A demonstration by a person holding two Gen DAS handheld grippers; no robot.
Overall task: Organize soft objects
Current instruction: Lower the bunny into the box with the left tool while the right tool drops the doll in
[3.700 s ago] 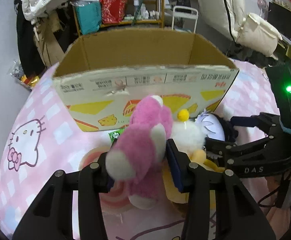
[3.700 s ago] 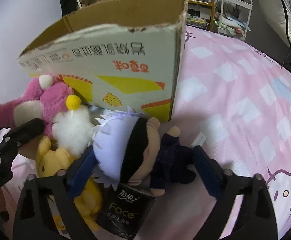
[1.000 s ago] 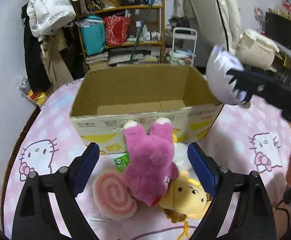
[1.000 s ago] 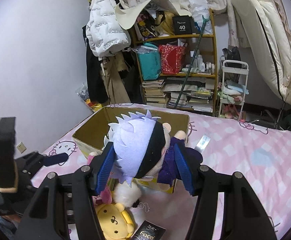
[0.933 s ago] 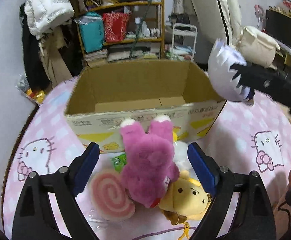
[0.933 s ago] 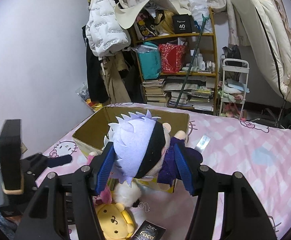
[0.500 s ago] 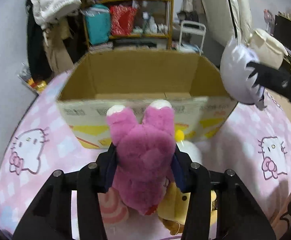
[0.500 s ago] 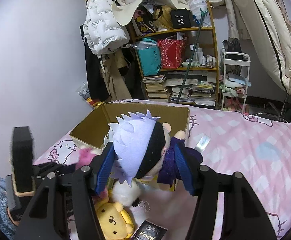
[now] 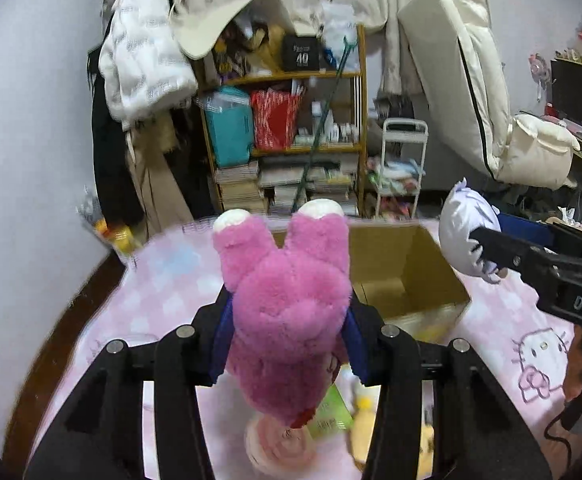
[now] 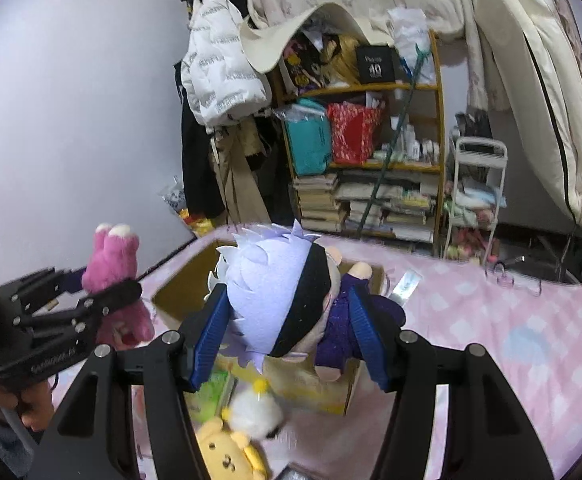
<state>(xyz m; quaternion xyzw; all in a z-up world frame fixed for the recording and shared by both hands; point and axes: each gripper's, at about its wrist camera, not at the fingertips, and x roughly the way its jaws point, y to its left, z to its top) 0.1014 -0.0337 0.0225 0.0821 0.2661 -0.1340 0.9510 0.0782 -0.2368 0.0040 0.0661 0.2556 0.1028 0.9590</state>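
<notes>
Pink plush (image 9: 287, 304) came up off the bed, left gripper (image 9: 287, 344) clamped on it; right gripper (image 10: 287, 332) gripped the white-haired doll (image 10: 279, 300).

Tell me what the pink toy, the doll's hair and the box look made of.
Pink toy: long fuzzy plush, likely synthetic fur, matte.
Doll's hair: smooth flat fabric, felt-like, with cut spikes.
Box: brown corrugated cardboard, dull inside.

"40" on the black box (image 9: 301, 53) atop the shelf (image 9: 283, 76); "DAS" on the right gripper (image 9: 475, 249)
</notes>
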